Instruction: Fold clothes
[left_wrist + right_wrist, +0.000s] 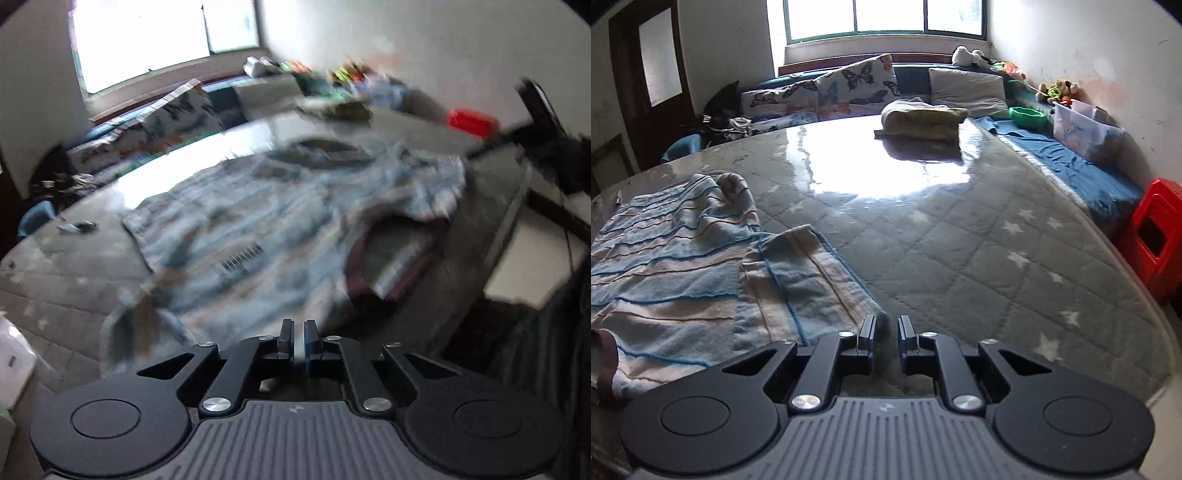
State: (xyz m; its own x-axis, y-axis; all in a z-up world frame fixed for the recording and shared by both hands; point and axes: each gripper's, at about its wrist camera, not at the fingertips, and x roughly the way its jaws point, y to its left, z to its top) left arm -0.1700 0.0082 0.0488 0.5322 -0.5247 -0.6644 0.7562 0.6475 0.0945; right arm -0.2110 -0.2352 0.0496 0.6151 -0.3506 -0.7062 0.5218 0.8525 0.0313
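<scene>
From the left wrist, heavily blurred: left gripper (299, 339) tilted over the near edge of the grey quilted star-print mattress (66, 295), black fingers (286, 338) drawn almost together with a thin slit between, nothing visibly pinched. Ahead, spread flat and rumpled, the pale blue and beige striped knit garment (258, 221), collar end toward the far right. From the right wrist, sharp: right gripper (886, 338) level and low at the mattress (960, 251) near edge, fingers slightly parted, empty, just beside the tip of the garment (683, 266) sleeve, not clearly touching. Folded yellow-green cloth bundle (923, 120) at the far edge; red plastic stool (1156, 236) off the right edge.
</scene>
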